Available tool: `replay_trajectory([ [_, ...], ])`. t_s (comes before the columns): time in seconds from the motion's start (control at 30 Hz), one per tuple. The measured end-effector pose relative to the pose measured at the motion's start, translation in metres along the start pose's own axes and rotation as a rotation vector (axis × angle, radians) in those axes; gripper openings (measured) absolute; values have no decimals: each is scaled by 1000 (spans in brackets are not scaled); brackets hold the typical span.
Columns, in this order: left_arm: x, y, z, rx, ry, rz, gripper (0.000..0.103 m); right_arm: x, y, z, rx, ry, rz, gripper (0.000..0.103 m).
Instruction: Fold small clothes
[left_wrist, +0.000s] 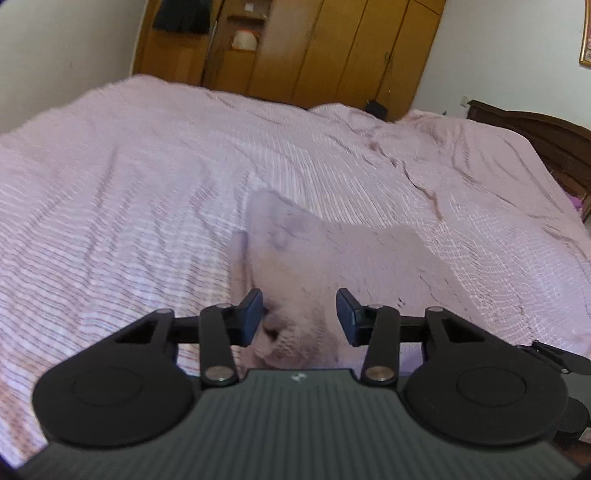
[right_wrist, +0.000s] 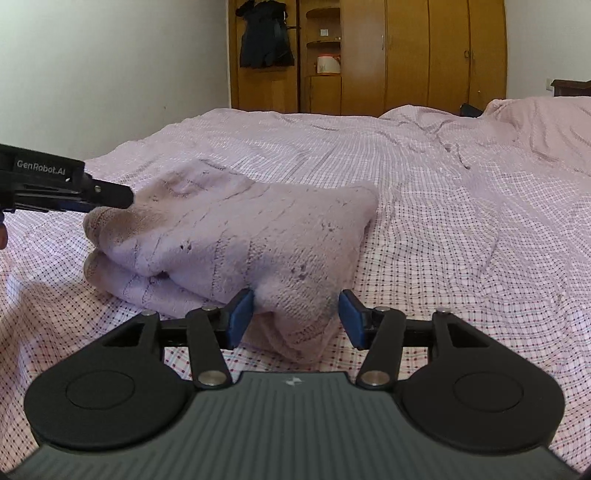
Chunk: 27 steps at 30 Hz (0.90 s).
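Observation:
A small pale pink knitted garment (right_wrist: 240, 240) lies folded in layers on the checked pink bedspread (right_wrist: 461, 229). My right gripper (right_wrist: 296, 314) is open, its blue pads on either side of the garment's near corner, low over the bed. My left gripper (left_wrist: 299, 314) is open too, with the garment's left end (left_wrist: 306, 266) between its pads. In the right wrist view the left gripper (right_wrist: 110, 195) comes in from the left, its tip against the top fold.
The bed (left_wrist: 129, 184) fills both views, with rumpled bedding toward the pillows (right_wrist: 535, 122) at the right. A wooden wardrobe (right_wrist: 424, 55) stands behind, with dark clothes (right_wrist: 264, 37) hanging. A dark headboard (left_wrist: 546, 136) is far right.

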<state>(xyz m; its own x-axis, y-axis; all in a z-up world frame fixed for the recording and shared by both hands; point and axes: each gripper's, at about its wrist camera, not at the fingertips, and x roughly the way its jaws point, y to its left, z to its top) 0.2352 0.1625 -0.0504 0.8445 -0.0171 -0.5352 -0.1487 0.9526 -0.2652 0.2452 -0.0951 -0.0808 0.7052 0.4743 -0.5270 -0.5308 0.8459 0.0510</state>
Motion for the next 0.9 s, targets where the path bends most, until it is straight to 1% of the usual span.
replay_trajectory([
  [0.03, 4, 0, -1, -5, 4, 4, 43, 0, 1, 1, -2, -1, -1, 60],
  [0.07, 5, -1, -2, -2, 5, 7, 25, 0, 1, 1, -5, -2, -3, 60],
  [0.1, 7, -1, -2, 2, 8, 10, 23, 0, 1, 2, -8, -4, -4, 59],
  [0.2, 6, 0, -2, -12, 9, 0, 23, 0, -1, -1, -5, -7, -2, 59],
  [0.23, 5, 1, -2, -15, 8, -4, 22, 0, -1, -1, -5, -8, -1, 44],
  [0.27, 4, 2, -1, -19, 7, -8, 21, 0, -1, 0, -16, -10, 6, 31],
  [0.33, -1, 7, 1, -49, -2, -23, 20, -3, -2, 4, -9, -12, 5, 25],
  [0.4, -14, 14, 3, -69, -12, -52, 20, -11, -8, 10, 52, -31, -13, 24],
  [0.43, -17, 13, 4, -61, -10, -64, 20, -16, -11, 12, 78, -36, -13, 23],
  [0.5, -23, 10, 2, -24, -10, -60, 20, -22, -14, 12, 88, -27, 0, 22],
  [0.57, -21, 9, -4, -6, 24, -48, 20, -21, -20, 7, 101, 13, 1, 20],
  [0.63, -16, 9, -9, 1, 66, -28, 20, -14, -28, 0, 124, 81, 11, 21],
  [0.7, -13, 8, -12, 16, 88, -17, 20, -15, -33, -5, 141, 75, 23, 21],
  [0.8, -15, 10, -10, 3, 94, -9, 22, -26, -34, -1, 116, 34, 56, 21],
  [0.9, -29, 10, -2, -23, 66, -3, 21, -42, -33, 9, 106, -12, 50, 21],
])
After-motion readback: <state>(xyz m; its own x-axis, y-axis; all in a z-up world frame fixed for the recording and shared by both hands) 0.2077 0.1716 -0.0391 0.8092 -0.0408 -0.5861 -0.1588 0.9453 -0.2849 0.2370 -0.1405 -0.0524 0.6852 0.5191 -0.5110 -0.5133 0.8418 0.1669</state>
